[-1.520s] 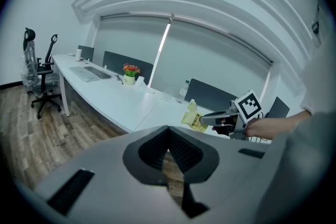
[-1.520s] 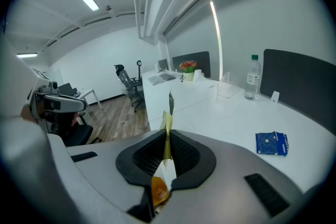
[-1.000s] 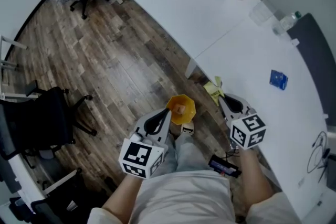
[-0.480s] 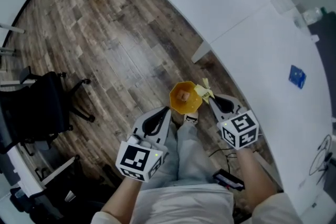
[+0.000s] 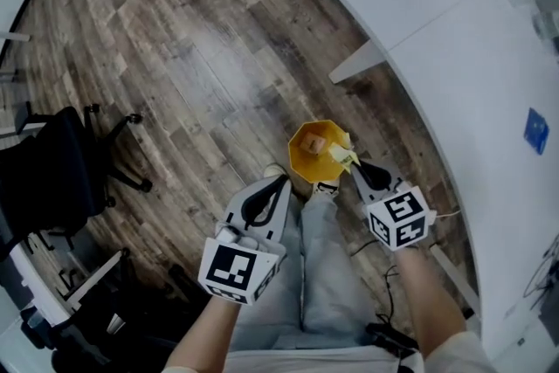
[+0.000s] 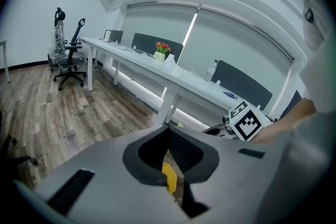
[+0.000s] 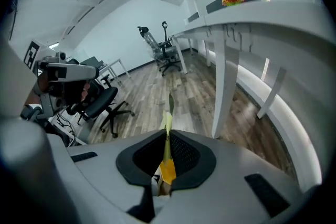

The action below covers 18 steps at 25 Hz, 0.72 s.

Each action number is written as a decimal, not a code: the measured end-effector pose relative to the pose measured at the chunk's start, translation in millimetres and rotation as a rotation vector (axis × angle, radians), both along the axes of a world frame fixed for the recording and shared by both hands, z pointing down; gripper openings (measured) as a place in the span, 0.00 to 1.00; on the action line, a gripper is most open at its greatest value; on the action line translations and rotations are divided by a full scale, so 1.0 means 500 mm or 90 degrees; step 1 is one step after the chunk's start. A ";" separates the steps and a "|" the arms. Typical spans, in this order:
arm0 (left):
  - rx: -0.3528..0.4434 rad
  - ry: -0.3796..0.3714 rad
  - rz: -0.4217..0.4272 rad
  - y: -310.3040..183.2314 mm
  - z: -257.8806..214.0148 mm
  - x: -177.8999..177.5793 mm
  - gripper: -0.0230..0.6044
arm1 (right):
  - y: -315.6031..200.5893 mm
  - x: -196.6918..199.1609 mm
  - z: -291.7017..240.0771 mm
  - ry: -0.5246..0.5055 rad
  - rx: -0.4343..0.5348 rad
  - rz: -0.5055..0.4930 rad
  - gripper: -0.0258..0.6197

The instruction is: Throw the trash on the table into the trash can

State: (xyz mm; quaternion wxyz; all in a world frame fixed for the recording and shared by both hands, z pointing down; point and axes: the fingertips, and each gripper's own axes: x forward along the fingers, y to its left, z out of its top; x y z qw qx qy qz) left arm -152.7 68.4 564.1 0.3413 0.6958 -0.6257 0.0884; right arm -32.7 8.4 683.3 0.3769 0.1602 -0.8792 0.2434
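Note:
A yellow trash can stands on the wooden floor below the table's edge, with a small piece of rubbish inside it. My right gripper is shut on a thin yellow-green wrapper, which hangs over the can's right rim. In the right gripper view the wrapper sticks up edge-on from between the closed jaws of the right gripper. My left gripper points at the can's near rim with nothing in it. Seen from its own camera, the left gripper has its jaws together.
The long white table curves along the right, with a small blue item on it and a table leg near the can. A black office chair stands at the left. The person's legs are just below the can.
My right gripper has carried the wrapper leftward from beside the table's edge to over the trash can's rim. The left gripper has stayed close to the can.

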 end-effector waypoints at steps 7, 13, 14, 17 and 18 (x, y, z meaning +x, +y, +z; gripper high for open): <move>-0.019 0.019 0.007 0.004 0.126 0.011 0.04 | 0.023 -0.010 0.140 0.014 -0.028 0.002 0.11; -0.033 0.023 0.020 -0.008 0.223 0.011 0.04 | 0.035 -0.003 0.279 0.060 -0.029 -0.017 0.11; -0.033 0.022 0.023 -0.009 0.238 0.011 0.04 | 0.038 0.000 0.308 0.070 -0.031 -0.019 0.11; -0.035 0.020 0.026 -0.008 0.285 0.005 0.04 | 0.053 0.009 0.399 0.104 -0.044 -0.023 0.11; -0.036 0.019 0.025 -0.007 0.300 0.002 0.04 | 0.059 0.009 0.428 0.114 -0.049 -0.023 0.11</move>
